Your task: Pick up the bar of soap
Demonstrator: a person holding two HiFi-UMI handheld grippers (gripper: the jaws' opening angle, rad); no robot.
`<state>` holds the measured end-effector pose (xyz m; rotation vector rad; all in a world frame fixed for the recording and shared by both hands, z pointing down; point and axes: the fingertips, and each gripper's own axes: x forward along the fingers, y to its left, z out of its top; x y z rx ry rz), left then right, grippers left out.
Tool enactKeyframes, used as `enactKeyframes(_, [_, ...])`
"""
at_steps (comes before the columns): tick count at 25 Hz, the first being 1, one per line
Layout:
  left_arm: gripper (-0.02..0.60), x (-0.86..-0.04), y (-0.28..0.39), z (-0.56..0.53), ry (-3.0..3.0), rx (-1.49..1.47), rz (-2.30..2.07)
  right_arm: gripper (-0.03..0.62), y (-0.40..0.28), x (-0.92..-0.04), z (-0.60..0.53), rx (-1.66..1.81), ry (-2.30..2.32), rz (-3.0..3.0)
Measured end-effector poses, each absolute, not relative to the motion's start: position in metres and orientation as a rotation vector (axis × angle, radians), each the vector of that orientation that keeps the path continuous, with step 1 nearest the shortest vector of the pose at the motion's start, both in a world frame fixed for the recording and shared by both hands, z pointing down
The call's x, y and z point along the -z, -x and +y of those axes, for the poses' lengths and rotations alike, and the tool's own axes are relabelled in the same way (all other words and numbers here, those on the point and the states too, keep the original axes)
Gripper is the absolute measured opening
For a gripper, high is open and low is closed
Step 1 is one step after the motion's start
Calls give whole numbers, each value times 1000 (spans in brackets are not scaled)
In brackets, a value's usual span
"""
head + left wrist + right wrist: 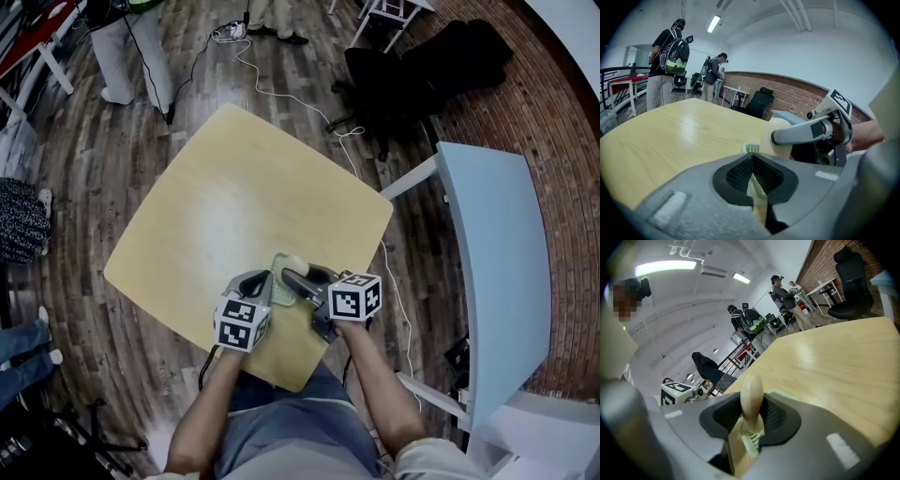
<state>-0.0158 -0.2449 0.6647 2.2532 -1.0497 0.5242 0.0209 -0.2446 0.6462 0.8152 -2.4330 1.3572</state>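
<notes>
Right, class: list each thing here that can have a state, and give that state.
left tool: shut on the soap dish rim.
right tool: shut on the bar of soap.
bar of soap: gripped; whether lifted, unclear.
soap dish: gripped at one edge, beside the soap.

Ceiling strip lights (pixel 714 23); tabletop (pixel 225 216) glare; fisheye vignetting.

Soap bar (pixel 294 264) over dish (pixel 280 287), at edge of table (pixel 244 187) (person's side).

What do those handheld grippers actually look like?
Both are grey plastic with black textured pads. The left gripper and right gripper each carry a white cube printed with black square markers. The person's forearms are bare, with no sleeves.
</notes>
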Motion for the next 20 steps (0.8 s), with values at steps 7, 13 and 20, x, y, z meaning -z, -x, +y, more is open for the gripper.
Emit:
enactKeyframes(7, [3, -643, 18, -239, -2271, -463, -1066, 114, -17, -628, -237, -1326, -811, -2473])
enactKeyframes(13, [3, -633, 16, -235, -2288, -449, -1060, 114, -17, -615, -233, -1287, -817, -2502])
enactKeyframes(20, [3, -613, 17, -230, -2313, -410, -1064, 114, -18, -592, -229, -1254, -824, -2546])
